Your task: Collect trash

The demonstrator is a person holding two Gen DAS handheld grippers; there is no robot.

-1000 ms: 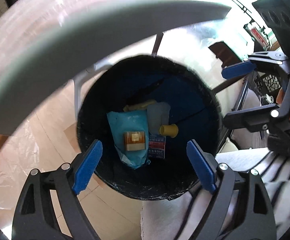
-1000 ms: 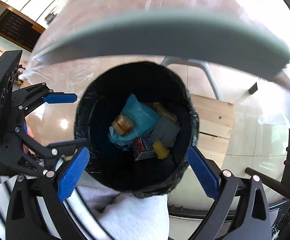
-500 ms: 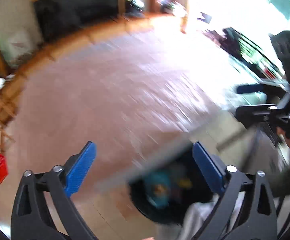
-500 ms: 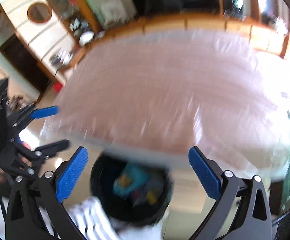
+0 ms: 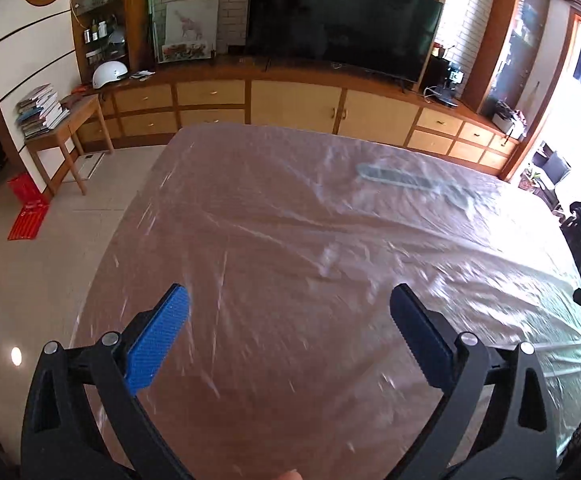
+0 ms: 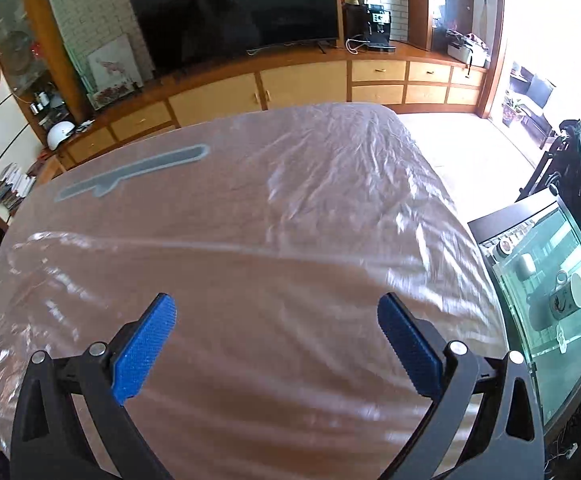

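Observation:
My left gripper (image 5: 290, 296) hangs open above a wide table (image 5: 274, 216) covered in wrinkled clear plastic, with nothing between its blue pads (image 5: 158, 340). My right gripper (image 6: 276, 304) is open and empty too, over the same table (image 6: 290, 208). A flat grey strip (image 5: 406, 180) lies under the plastic towards the far side, also seen in the right wrist view (image 6: 130, 176). No loose trash shows on the tabletop. The black bin and its contents are in neither view.
A long wooden cabinet (image 5: 290, 100) with a big television (image 5: 338, 12) runs along the far wall. A small side table with books (image 5: 58, 120) and red items on the floor (image 5: 26, 208) are at the left. A glass table with mugs (image 6: 550, 292) stands right of the covered table.
Both grippers have swung up and away from the black bin holding trash; they now look across the plastic-covered table. The bin has dropped out of view. Both stay wide open.

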